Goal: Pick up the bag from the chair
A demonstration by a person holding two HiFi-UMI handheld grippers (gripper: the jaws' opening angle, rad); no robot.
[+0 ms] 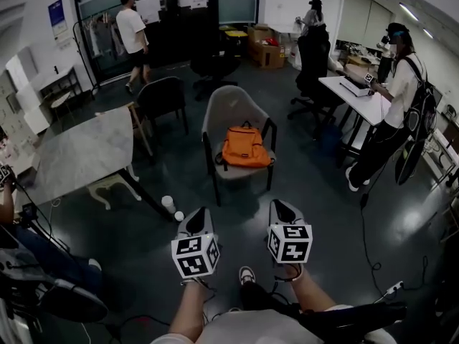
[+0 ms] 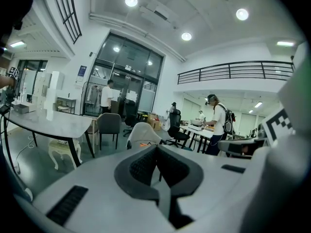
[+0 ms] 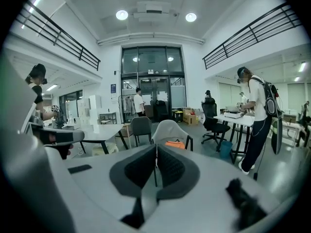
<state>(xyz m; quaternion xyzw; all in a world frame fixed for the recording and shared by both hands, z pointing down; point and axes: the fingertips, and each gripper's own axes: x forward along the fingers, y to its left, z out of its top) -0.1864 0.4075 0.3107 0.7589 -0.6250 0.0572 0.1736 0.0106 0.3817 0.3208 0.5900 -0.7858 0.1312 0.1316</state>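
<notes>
Facing orange bag (image 1: 246, 147) on chair (image 1: 233, 106), untouched; left gripper (image 1: 199, 213) and right gripper (image 1: 280, 206) clenched, empty, well short. Pickup not begun.

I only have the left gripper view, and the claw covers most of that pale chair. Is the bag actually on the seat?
Observer: Yes. In the head view an orange bag lies on the seat of the grey chair.
Operator: Is the right claw free?
Observer: The right gripper has its claw shut, with nothing in it.
Operator: Anything on the floor?
Observer: Two small white objects sit near the table leg, just ahead of the left gripper.
</notes>
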